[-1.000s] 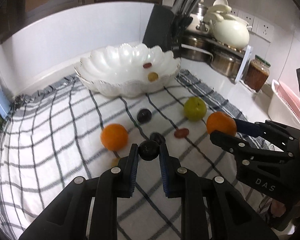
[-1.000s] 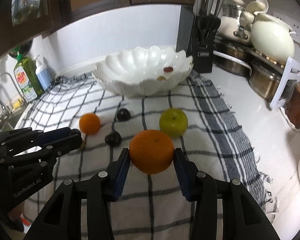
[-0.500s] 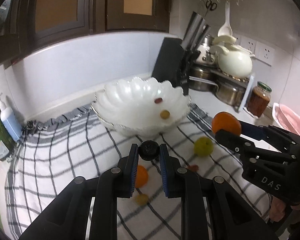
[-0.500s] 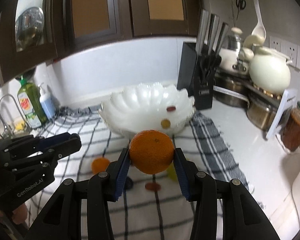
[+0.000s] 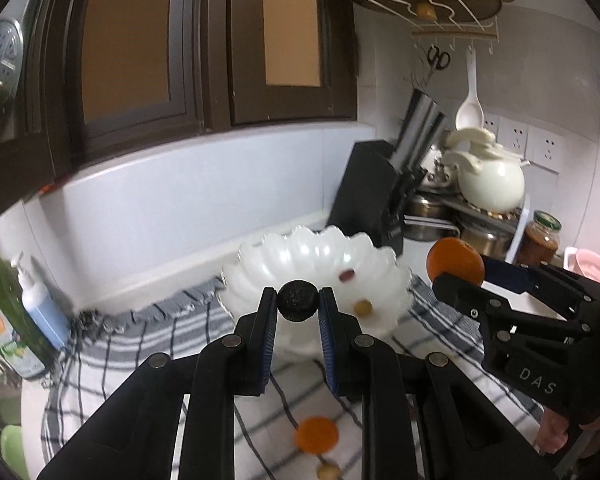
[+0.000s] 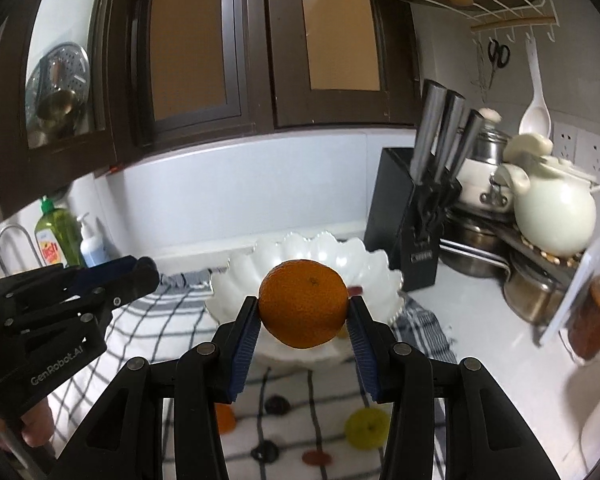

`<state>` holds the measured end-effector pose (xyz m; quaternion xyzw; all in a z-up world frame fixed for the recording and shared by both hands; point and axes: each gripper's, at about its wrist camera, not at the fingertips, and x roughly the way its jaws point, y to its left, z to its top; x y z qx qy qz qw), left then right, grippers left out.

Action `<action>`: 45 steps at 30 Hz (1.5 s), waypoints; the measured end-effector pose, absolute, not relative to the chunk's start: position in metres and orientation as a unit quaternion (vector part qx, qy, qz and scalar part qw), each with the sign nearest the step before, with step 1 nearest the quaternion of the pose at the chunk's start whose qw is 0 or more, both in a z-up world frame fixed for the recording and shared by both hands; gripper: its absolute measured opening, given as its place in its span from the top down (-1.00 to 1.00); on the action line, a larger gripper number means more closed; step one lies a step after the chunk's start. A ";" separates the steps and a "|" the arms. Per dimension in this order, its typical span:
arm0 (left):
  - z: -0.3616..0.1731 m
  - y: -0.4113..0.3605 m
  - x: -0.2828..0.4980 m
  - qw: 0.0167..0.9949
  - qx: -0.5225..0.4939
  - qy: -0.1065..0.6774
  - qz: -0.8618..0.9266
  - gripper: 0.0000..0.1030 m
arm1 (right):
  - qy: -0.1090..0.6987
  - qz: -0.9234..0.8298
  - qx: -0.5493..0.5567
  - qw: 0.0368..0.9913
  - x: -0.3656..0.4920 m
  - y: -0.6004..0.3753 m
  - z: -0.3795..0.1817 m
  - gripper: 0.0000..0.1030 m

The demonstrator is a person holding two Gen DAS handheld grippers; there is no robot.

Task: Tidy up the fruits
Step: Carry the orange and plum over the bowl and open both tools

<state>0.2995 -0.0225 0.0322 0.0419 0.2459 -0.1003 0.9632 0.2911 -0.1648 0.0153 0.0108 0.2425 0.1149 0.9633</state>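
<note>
- While both tools are held above the checked cloth point(image 5: 100, 364), the left hand-held gripper point(image 5: 299, 312) is clamped narrowly on a small dark fruit point(image 5: 298, 301), pinched at its left and right sides between the blue-lined fingers point(image 5: 265, 344).
- That dark fruit is roundish with a wrinkled face towards the camera; it shows no clear long axis, and its stem end cannot be made out.
- Seen from the left wrist, it sits in front of the white scalloped bowl point(image 5: 260, 264), which lies on the far part of the cloth.
- Two small fruits lie inside the bowl: a reddish one point(image 5: 346, 276) and a yellowish one point(image 5: 362, 307).
- The right hand-held gripper point(image 6: 303, 316) is held part-way apart, gripping an orange point(image 6: 303, 303) at its widest sides.
- This orange is nearly a sphere, slightly wider than tall; a small dark dimple point(image 6: 310, 280) faces up and towards the camera.
- From the right wrist it covers the middle of the bowl point(image 6: 380, 268).
- On the cloth below lie a second orange point(image 5: 317, 435), a yellow-green fruit point(image 6: 367, 427), two dark fruits point(image 6: 276, 403) and a small red one point(image 6: 317, 457), all blurred.
- A black knife block point(image 6: 412, 224) stands on the table just right of the bowl.
</note>
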 end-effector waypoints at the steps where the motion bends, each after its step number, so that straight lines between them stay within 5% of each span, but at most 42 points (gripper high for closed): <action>1: 0.034 -0.022 0.303 0.964 0.041 0.245 -0.099 0.58 | 0.240 0.116 0.011 0.964 0.294 -0.164 0.017 0.11; 17: 0.039 -0.026 0.394 0.956 0.034 0.272 -0.101 0.58 | 0.266 0.121 0.005 0.956 0.390 -0.164 0.020 0.11; 45: -0.050 -0.032 0.548 0.883 0.021 0.456 -0.106 0.58 | 0.428 0.134 -0.023 0.893 0.535 -0.155 -0.055 0.11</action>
